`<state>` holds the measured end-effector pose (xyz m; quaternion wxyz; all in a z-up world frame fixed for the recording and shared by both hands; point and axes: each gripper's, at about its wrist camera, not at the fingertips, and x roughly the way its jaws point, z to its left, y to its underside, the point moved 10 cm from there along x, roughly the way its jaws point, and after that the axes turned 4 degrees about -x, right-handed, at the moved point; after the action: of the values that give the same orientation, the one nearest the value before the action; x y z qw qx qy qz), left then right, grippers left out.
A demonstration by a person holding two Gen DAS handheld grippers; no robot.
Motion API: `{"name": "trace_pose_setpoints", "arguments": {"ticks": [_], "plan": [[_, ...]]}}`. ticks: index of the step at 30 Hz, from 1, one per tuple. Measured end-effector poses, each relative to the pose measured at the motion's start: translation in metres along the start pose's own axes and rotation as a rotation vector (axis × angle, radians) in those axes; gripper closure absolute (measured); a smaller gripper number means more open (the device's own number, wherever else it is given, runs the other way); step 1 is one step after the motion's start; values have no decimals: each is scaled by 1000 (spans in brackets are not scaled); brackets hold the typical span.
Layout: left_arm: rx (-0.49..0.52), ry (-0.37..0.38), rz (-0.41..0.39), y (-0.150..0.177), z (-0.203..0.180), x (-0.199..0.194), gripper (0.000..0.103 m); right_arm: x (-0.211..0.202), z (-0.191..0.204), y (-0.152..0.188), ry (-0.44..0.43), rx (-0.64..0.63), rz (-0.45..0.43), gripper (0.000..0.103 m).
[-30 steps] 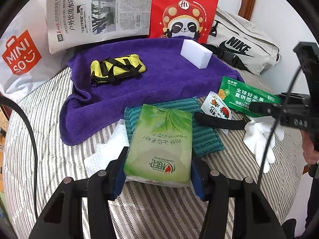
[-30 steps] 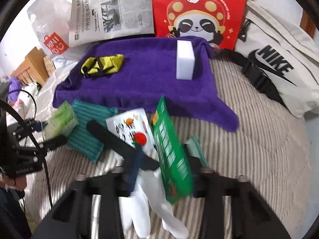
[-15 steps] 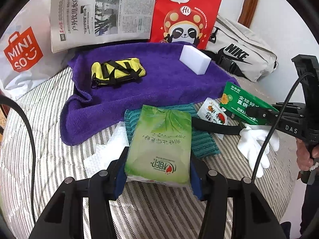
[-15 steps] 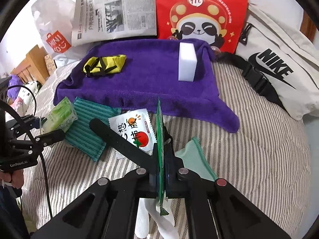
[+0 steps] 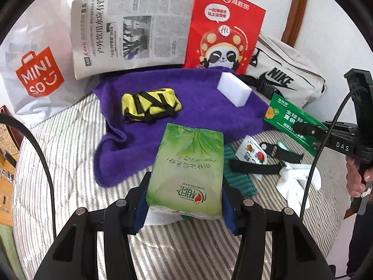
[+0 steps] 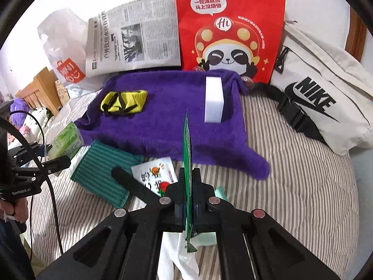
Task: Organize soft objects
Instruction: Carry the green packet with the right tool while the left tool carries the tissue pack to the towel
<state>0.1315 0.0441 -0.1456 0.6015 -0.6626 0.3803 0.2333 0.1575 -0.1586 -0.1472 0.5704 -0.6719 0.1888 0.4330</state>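
Note:
My left gripper (image 5: pixel 184 196) is shut on a green tissue pack (image 5: pixel 186 170), held above the striped bed. The same pack (image 6: pixel 66 140) shows at the left of the right wrist view. My right gripper (image 6: pixel 187 186) is shut on a flat green packet (image 6: pixel 187 154), seen edge-on and lifted off the bed; that packet (image 5: pixel 291 119) hangs at the right in the left wrist view. On the purple towel (image 5: pixel 198 107) lie a yellow-and-black pouch (image 5: pixel 150 103) and a white sponge block (image 5: pixel 234 92). A teal ribbed cloth (image 6: pixel 102 172), a white sachet (image 6: pixel 156 175), a black strap (image 5: pixel 254 166) and a white glove (image 5: pixel 298 184) lie on the bed.
Against the back wall stand a Miniso bag (image 5: pixel 35 70), a newspaper (image 5: pixel 130 30), a red panda paper bag (image 5: pixel 223 30) and a white Nike bag (image 5: pixel 282 79). A hand (image 5: pixel 356 177) grips the right tool's handle. Wooden furniture (image 6: pixel 39 88) stands left of the bed.
The right gripper closed on the green packet, turned it edge-on and raised it off the glove. The left gripper lifted the tissue pack up and toward the towel.

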Motion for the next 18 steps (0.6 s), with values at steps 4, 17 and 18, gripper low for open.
{"name": "trace_pose_setpoints", "arguments": {"ticks": [4, 17, 18], "plan": [[-12, -14, -7, -11, 9, 1, 53, 2, -1, -16, -7, -2, -19, 99], [-37, -38, 1, -42, 19, 23, 53, 43, -6, -82, 12, -9, -52, 99], [-40, -41, 2, -44, 20, 25, 53, 49, -7, -86, 12, -1, -47, 99]]}}
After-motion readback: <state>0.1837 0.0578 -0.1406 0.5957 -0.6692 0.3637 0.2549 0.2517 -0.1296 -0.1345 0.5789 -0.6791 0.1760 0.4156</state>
